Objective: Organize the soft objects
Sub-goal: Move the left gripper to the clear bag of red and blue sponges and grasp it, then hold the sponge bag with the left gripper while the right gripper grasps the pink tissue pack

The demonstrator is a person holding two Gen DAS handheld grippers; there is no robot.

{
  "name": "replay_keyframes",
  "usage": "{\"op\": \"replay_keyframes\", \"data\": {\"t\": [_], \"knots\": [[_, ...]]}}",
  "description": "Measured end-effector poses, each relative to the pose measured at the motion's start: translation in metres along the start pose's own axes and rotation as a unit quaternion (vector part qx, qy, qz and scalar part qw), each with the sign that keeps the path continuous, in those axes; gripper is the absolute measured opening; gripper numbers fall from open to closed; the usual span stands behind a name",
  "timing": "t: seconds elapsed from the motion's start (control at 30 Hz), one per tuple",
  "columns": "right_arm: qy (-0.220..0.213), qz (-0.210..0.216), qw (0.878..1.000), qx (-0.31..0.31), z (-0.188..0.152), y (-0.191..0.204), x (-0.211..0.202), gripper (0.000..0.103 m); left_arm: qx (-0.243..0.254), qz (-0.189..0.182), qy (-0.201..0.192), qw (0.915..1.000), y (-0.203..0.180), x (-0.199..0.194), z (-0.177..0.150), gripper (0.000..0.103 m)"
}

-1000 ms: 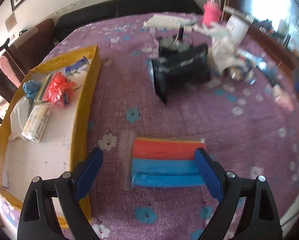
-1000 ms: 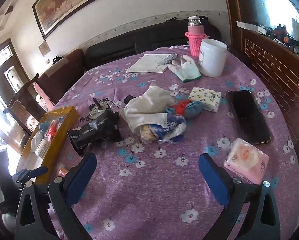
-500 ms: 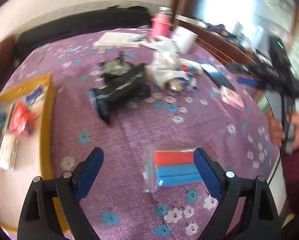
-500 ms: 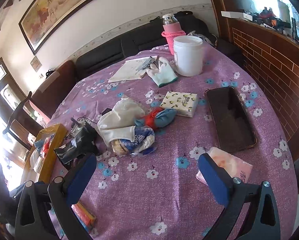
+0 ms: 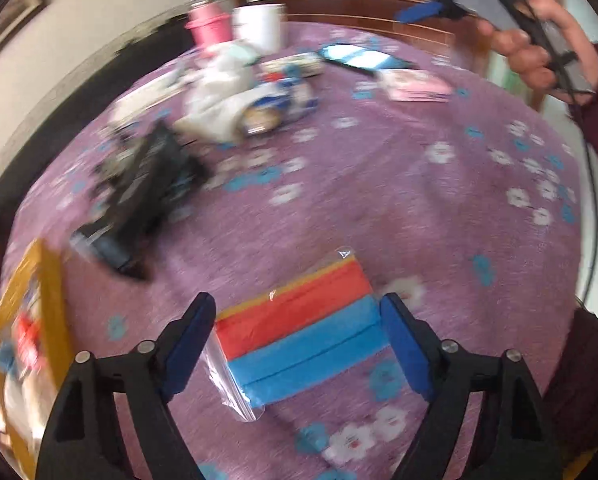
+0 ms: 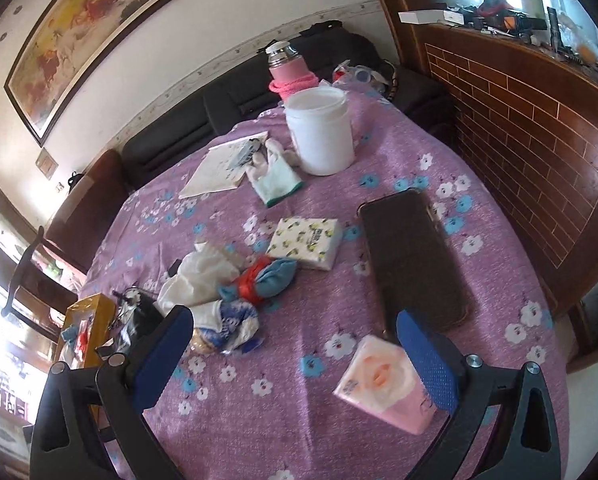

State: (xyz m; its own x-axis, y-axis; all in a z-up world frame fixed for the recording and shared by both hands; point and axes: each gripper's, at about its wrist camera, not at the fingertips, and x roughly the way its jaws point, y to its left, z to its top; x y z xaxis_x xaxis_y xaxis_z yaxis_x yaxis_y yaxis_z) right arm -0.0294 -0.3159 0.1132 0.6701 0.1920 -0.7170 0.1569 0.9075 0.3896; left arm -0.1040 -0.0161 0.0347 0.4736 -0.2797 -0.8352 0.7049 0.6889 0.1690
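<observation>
A clear bag of red, blue and yellow sponges (image 5: 299,332) lies on the purple flowered tablecloth. My left gripper (image 5: 297,344) is open with its fingers on either side of the bag, not closed on it. My right gripper (image 6: 295,354) is open and empty above the table, with a pink tissue pack (image 6: 383,392) by its right finger (image 6: 427,364). A pile of white cloth and a blue-and-red soft toy (image 6: 259,280) lies mid-table. A yellow tray (image 5: 47,288) holding soft items sits at the left.
A black device (image 5: 139,196) lies left of the cloth pile. A dark phone (image 6: 411,264), a yellow-patterned tissue pack (image 6: 307,242), a white tub (image 6: 321,132), a pink flask (image 6: 289,76), a glove (image 6: 277,176) and papers (image 6: 223,168) lie further back.
My left gripper has swung right and come down around the sponge bag, which now lies between its fingers. My right gripper has moved right and forward toward the pink tissue pack.
</observation>
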Motion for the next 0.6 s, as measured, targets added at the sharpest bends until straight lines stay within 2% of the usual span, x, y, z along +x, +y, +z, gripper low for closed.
{"op": "replay_keyframes", "data": {"t": [0.1,0.2,0.33,0.47,0.6], "knots": [[0.012,-0.010,1.000,-0.015,0.005,0.006,0.013,0.102,-0.058,0.036,0.012,0.9976,0.023,-0.003,-0.012,0.082],[0.036,0.002,0.999,-0.031,0.006,0.023,0.034,0.102,-0.105,0.050,0.010,0.9932,0.039,-0.008,-0.023,0.082],[0.064,0.014,0.996,-0.054,0.000,0.040,0.048,0.102,-0.137,0.050,0.008,0.9892,0.047,-0.014,-0.034,0.082],[0.044,-0.027,0.994,-0.096,-0.008,0.030,0.019,0.102,-0.145,0.037,0.009,0.9886,0.048,-0.011,-0.041,0.083],[0.080,-0.063,0.987,-0.122,-0.023,0.006,0.013,0.102,-0.174,0.003,-0.002,0.9847,0.053,-0.005,-0.038,0.083]]}}
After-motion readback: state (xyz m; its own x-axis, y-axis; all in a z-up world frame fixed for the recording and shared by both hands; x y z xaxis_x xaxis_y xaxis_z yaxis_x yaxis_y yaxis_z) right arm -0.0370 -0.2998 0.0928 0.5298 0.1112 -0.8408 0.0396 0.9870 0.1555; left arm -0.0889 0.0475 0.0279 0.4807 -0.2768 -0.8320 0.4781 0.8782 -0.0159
